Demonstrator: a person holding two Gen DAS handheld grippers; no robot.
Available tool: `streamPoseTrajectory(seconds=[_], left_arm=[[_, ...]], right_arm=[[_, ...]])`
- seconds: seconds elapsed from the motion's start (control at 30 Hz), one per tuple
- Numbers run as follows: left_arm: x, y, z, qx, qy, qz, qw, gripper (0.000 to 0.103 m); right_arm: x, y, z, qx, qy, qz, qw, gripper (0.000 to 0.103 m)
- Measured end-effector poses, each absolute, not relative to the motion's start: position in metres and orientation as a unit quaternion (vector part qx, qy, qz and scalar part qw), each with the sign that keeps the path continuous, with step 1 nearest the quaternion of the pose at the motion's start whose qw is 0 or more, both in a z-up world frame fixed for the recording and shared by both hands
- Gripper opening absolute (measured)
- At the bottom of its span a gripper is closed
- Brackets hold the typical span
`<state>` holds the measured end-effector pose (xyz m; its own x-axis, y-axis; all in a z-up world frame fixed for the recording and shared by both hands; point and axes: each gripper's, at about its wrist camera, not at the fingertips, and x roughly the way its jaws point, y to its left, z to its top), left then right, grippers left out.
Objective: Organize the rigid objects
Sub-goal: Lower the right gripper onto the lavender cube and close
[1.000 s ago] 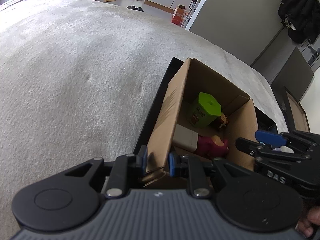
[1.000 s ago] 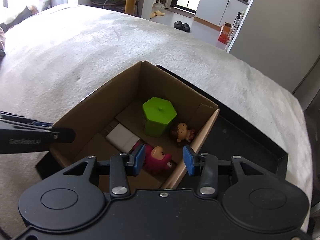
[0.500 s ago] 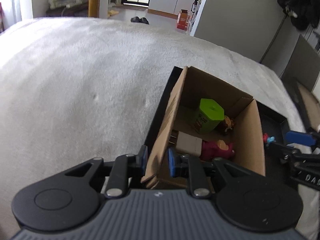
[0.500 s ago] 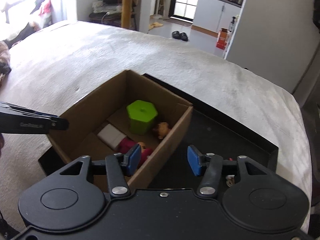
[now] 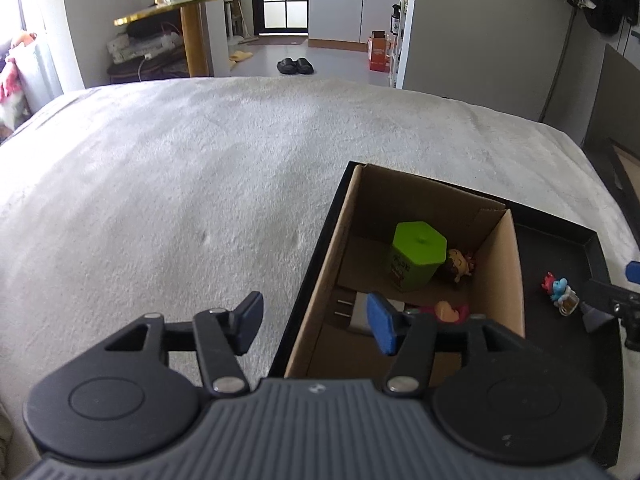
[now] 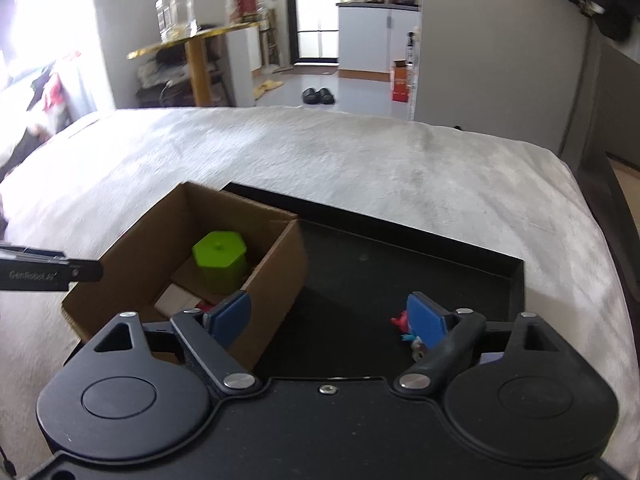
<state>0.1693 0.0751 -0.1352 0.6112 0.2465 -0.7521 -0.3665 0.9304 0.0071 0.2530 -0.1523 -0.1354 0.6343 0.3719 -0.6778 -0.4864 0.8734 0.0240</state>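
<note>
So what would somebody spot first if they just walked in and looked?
Probably the bright green hexagonal container standing inside the open cardboard box, with small figurines beside it. Next, the little blue and red figurine alone on the black tray to the right of the box, all resting on a pale fuzzy blanket.

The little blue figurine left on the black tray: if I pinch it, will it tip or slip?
The blue figurine looks small, hard and lumpy, so flat fingers may seat unevenly and it could twist. It stands free on the black tray on a narrow base, so a nudge probably topples it. It is likely very light.
</note>
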Motion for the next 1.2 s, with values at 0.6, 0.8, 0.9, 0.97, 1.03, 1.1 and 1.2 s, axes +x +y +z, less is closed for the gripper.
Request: streamPoseTrajectory(seconds=[0.6,0.8,0.9,0.97,1.03,1.1,1.2], left_arm=[[0.2,0.0,-0.129,-0.005,0.431,0.144,0.891,0.064],[0.213,-0.021,-0.129,0.013,0.438,0.142,0.887,0.064],[0.219,-0.028,-0.13,0.024,0.439,0.143,0.887,0.064],[0.223,-0.032,-0.132,0.029,0.443,0.146,0.884,0.064],[0.226,-0.035,-0.135,0.031,0.447,0.148,0.881,0.064],[0.228,-0.037,-0.136,0.034,0.451,0.149,0.879,0.064],[0.229,-0.039,-0.14,0.037,0.454,0.149,0.878,0.064]], right_arm=[[0.272,-0.214,-0.165,-0.011,0.372,0.181,0.911,0.093],[0.274,-0.227,-0.181,-0.023,0.362,0.153,0.919,0.097],[0.278,-0.235,-0.187,-0.013,0.364,0.147,0.92,0.097],[0.283,-0.239,-0.19,-0.014,0.365,0.139,0.921,0.097],[0.286,-0.243,-0.194,-0.016,0.364,0.129,0.922,0.097],[0.289,-0.247,-0.198,-0.02,0.361,0.125,0.924,0.097],[0.295,-0.251,-0.207,-0.032,0.361,0.124,0.924,0.091]])
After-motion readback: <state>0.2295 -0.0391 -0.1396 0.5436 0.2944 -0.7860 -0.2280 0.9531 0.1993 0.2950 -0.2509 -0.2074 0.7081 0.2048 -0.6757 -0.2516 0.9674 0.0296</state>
